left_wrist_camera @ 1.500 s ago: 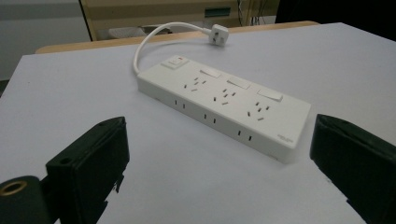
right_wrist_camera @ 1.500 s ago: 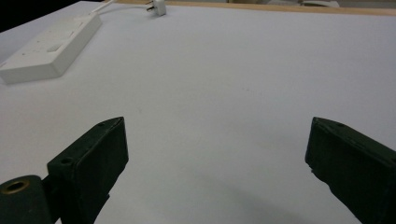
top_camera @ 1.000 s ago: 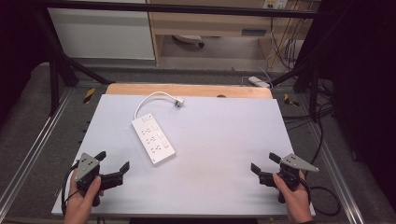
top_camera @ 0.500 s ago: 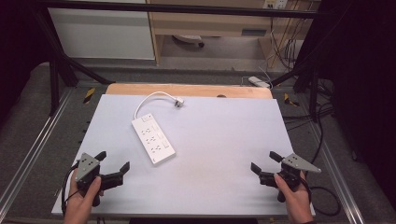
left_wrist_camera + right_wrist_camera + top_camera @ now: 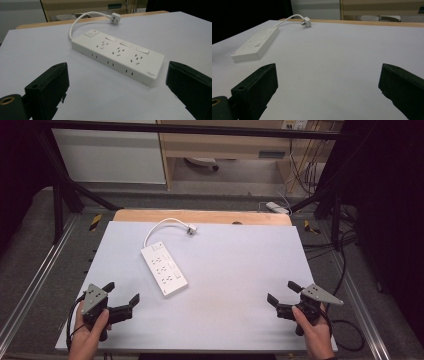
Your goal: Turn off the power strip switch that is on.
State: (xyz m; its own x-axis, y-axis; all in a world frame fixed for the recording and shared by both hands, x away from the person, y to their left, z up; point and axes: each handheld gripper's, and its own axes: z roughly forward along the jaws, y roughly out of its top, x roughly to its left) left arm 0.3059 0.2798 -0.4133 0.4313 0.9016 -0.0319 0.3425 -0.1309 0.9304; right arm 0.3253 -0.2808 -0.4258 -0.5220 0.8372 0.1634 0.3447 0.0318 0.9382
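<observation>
White power strip (image 5: 164,269) lies flat on the counter (image 5: 240,270), sockets up, long axis diagonal in the high view: cord end toward the far left, free end toward the near right. Three socket groups on top, each with a rocker switch beside it; a further square button near the cord end, possibly a master switch. Small slots along its side. Short white cord (image 5: 160,226) arcs from the strip's far end to a plug (image 5: 190,229), which rests on the counter just beyond the strip, unplugged.

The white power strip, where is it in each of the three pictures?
High view: power strip lies left of centre on the table.
Left gripper view: centre, just beyond the jaws.
Right gripper view: far upper left.
Shared landmark: its white plug near the table's far edge.
</observation>
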